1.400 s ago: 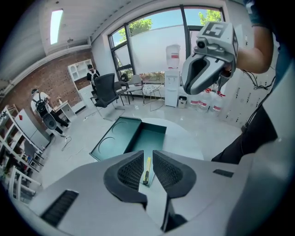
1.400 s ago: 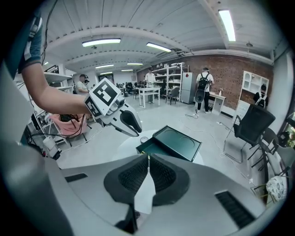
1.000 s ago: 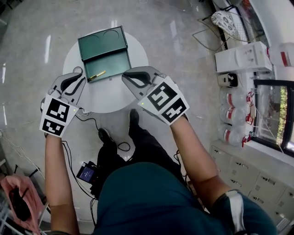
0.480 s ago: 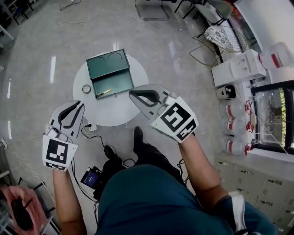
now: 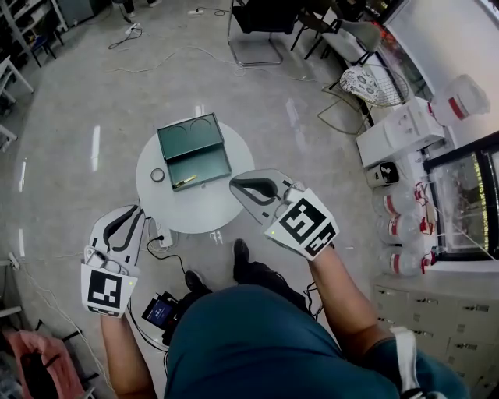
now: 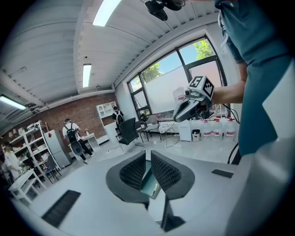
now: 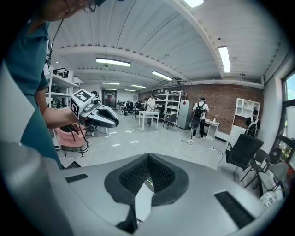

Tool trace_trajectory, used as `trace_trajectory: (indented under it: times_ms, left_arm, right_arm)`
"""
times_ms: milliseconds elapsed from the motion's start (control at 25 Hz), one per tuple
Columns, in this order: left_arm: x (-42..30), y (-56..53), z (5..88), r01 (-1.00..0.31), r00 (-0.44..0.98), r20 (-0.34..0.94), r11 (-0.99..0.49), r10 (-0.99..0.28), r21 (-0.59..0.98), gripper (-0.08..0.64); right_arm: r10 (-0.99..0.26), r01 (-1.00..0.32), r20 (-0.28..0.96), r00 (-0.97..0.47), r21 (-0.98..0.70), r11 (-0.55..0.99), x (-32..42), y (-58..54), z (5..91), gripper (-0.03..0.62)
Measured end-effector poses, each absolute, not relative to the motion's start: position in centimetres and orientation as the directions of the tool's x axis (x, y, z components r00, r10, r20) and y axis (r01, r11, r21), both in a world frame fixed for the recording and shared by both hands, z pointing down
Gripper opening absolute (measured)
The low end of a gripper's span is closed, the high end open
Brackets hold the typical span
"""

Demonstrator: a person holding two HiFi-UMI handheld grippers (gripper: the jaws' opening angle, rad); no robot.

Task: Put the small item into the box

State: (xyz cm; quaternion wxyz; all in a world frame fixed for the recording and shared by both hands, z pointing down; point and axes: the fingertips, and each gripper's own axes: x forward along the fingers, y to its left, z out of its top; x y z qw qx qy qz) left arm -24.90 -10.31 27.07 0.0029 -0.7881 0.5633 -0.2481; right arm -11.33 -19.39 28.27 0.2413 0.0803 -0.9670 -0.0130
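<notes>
A green box (image 5: 199, 167) lies open on a round white table (image 5: 209, 209), its lid (image 5: 189, 135) folded back. A small gold item (image 5: 185, 182) rests inside the box at its near left corner. My left gripper (image 5: 133, 211) hangs off the table's near left edge, over the floor. Its jaws are together with only a thin slit between them and hold nothing. Over the table's near right edge is my right gripper (image 5: 235, 181), shut and empty. The box shows through the slit in the left gripper view (image 6: 150, 183).
A small ring (image 5: 157, 175) lies on the table left of the box. Cables and a small device (image 5: 158, 312) lie on the floor by my feet. Cabinets and water bottles (image 5: 398, 226) stand to the right, chairs (image 5: 257, 23) beyond the table. People stand far off (image 7: 200, 113).
Both grippers have drawn back from the box toward my body, the left one clear off the table. The table and box now sit further away in the head view.
</notes>
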Motion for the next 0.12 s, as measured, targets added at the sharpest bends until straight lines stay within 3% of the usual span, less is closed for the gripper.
trace_trajectory:
  times_ms: [120]
  left_arm:
    - [-24.1, -8.2, 25.2, -0.886, 0.253, 0.369, -0.367, -0.895, -0.284, 0.051]
  right_arm:
    - [-0.162, -0.147, 0.467, -0.869, 0.068, 0.987, -10.7, -17.5, 26.9, 0.037]
